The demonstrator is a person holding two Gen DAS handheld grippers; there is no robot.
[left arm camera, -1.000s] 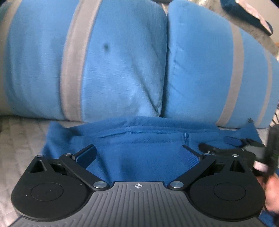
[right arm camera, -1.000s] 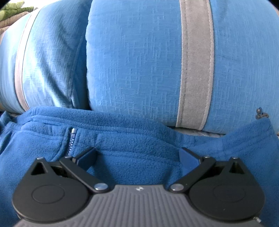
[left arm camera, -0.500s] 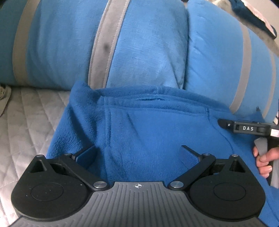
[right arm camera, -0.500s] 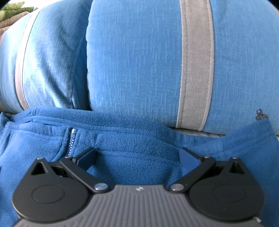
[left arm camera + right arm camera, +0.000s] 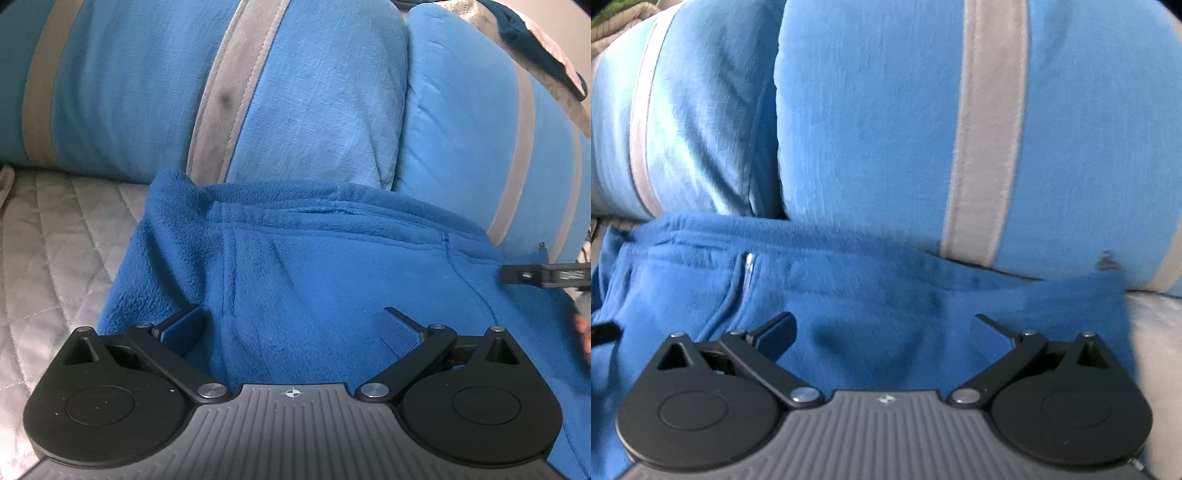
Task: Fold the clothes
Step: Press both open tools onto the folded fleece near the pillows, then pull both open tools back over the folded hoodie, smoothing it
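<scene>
We are in a home, on a bed or a wide couch. A quilted grey cover [image 5: 55, 236] with stitched diamond lines spreads out in front of two plump light-blue cushions [image 5: 303, 96] with grey stripes, which stand side by side, touching. A blue fleece garment [image 5: 314, 273] lies on the cover, its far edge against the cushions. Above and behind the cushions, more bedding or cloth [image 5: 539, 40] is piled, too blurred to tell apart.
</scene>
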